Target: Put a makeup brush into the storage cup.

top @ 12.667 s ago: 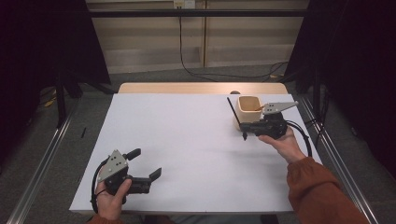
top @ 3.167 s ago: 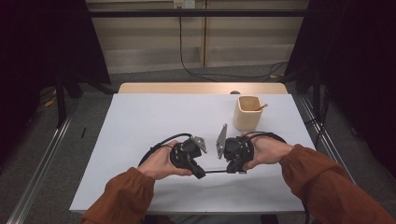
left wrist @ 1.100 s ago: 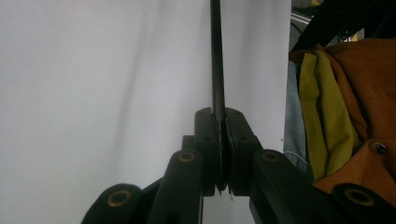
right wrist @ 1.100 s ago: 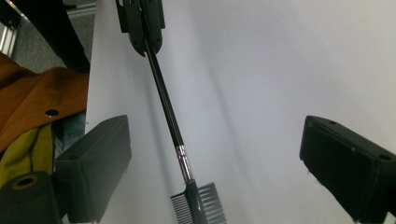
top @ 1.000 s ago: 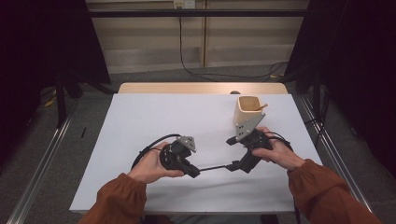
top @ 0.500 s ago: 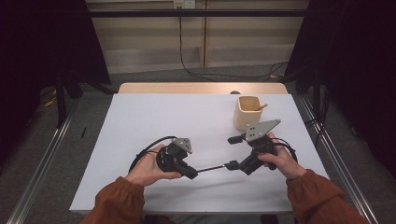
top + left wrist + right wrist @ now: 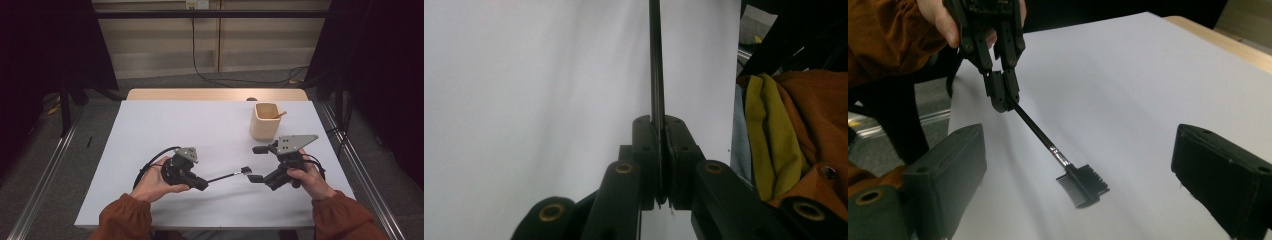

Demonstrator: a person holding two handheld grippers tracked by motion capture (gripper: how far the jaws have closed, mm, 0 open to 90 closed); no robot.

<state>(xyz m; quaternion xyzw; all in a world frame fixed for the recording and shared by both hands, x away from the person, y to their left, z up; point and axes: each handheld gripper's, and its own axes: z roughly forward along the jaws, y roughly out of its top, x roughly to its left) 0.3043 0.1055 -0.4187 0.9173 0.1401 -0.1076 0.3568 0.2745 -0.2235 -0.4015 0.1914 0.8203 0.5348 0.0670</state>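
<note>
While your left gripper (image 7: pixel 200 183) is clamped on the thin black handle of the small black comb-headed brush (image 7: pixel 231 175), the brush extends from it toward the right, above the white tabletop (image 7: pixel 200 125), with its toothed head at the free end. In the left gripper view, both black jaws press flat against the handle (image 7: pixel 656 60), which runs straight up and away from them. In the right gripper view, the same brush (image 7: pixel 1063 162) slants down from your left gripper (image 7: pixel 1002 97) to its comb head, which hangs just above the white surface between the two jaws of your right gripper.

Your right gripper (image 7: pixel 258 163) is spread wide and holds nothing. In the high view, its jaws stand just to the right of the brush head, one on the far side and one on the near side, without touching it.

A beige square-sided cup (image 7: pixel 265 121) stands on the far right part of the tabletop, beyond your right gripper, with a thin wooden stick (image 7: pixel 279 115) leaning out of it.
</note>
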